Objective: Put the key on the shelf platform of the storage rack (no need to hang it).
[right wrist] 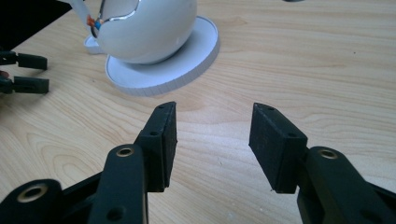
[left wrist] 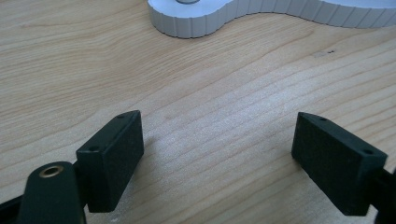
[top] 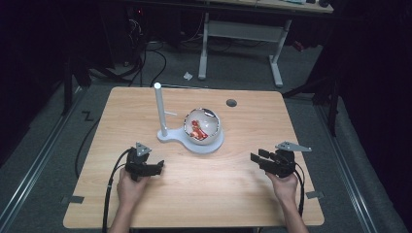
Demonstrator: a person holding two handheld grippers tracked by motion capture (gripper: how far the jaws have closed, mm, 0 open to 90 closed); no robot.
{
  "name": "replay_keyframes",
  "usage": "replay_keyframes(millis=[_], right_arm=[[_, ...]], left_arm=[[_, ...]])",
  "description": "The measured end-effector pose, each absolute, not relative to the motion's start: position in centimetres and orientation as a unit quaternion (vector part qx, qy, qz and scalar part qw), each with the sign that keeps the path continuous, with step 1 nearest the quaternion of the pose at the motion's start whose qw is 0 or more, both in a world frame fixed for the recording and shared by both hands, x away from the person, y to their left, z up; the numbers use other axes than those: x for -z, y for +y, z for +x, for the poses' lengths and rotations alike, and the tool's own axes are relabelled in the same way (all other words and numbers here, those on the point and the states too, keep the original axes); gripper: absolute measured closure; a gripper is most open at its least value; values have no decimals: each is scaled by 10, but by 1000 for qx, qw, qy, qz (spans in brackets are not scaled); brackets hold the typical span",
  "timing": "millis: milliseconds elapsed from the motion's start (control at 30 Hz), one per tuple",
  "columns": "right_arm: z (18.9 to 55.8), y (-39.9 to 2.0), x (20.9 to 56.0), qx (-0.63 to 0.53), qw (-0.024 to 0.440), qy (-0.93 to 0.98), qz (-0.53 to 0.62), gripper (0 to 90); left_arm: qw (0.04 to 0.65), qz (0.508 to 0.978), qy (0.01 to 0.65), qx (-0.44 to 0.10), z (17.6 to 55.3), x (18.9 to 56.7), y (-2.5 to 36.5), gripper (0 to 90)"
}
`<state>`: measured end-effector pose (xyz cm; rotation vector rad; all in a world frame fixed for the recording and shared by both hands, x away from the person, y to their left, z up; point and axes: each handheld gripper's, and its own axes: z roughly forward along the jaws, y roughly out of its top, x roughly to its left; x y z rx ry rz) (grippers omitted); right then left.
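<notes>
This looks like a lab or recording workspace. A plain wooden counter (top: 204, 194) stands on grey carpet, with black cables (top: 150, 63) trailing over the floor beyond it. Farther off is a white-legged desk (top: 243, 43), and dark equipment stands in the unlit surroundings.

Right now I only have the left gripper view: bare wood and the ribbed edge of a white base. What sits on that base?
Observer: A white round bowl sits on the wide disc end of the base; its opening shows red pieces inside.
Operator: And the narrow end?
Observer: An upright white post stands there, left of the bowl in the high view.
Operator: Right tongs?
Observer: The right tongs are open, nothing between them, pointed toward the bowl.
</notes>
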<state>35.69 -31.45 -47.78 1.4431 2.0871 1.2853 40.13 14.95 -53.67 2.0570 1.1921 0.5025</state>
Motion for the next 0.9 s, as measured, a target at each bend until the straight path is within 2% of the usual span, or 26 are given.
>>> replay_keyframes(millis=[533, 900], right_arm=[[360, -312, 498, -429, 149, 728, 514, 504], [365, -307, 513, -397, 172, 737, 520, 464]], left_arm=[[348, 793, 460, -194, 401, 537, 150, 170], [349, 793, 460, -194, 401, 537, 150, 171]])
